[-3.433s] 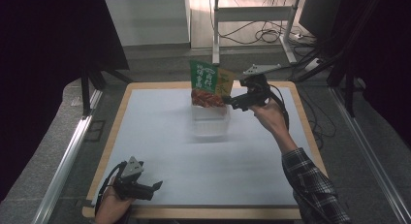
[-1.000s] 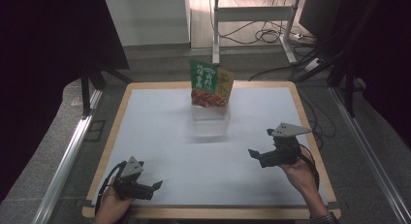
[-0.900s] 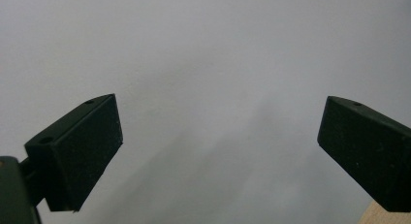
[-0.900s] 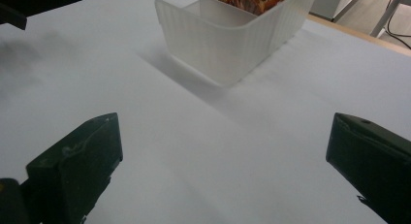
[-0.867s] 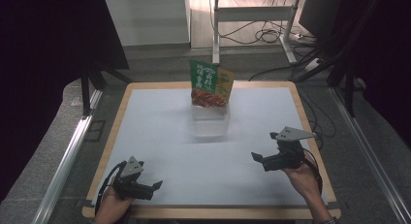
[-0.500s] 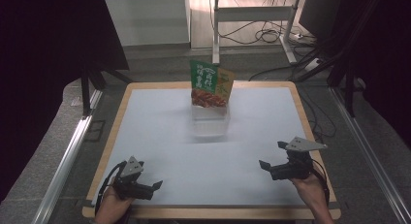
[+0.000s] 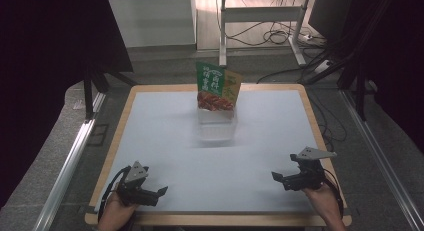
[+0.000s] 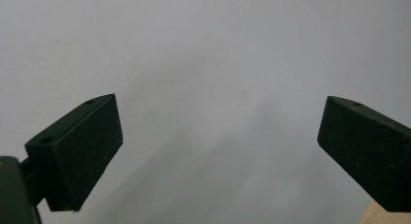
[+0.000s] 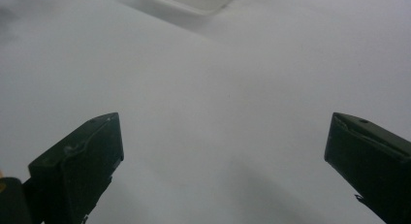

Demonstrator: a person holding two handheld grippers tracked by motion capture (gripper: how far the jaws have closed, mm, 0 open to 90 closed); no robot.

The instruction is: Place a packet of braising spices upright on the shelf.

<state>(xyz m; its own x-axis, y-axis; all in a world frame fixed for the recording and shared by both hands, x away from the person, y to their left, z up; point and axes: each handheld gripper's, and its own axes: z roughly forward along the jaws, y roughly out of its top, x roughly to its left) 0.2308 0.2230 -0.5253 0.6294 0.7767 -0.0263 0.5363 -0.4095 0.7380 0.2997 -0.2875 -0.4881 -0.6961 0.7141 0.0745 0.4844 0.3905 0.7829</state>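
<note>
Snack bag (image 7: pixel 217 87), green with a red food picture, is seen standing upright in a clear container (image 7: pixel 216 124) near the table's (image 7: pixel 280 116) far edge. Left gripper (image 7: pixel 161 192) and right gripper (image 7: pixel 276 176) are held well apart from it at the near corners, each with jaws spread wide and nothing between them.

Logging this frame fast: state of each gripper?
Left gripper: open, holding nothing.
Right gripper: open, holding nothing.
</note>
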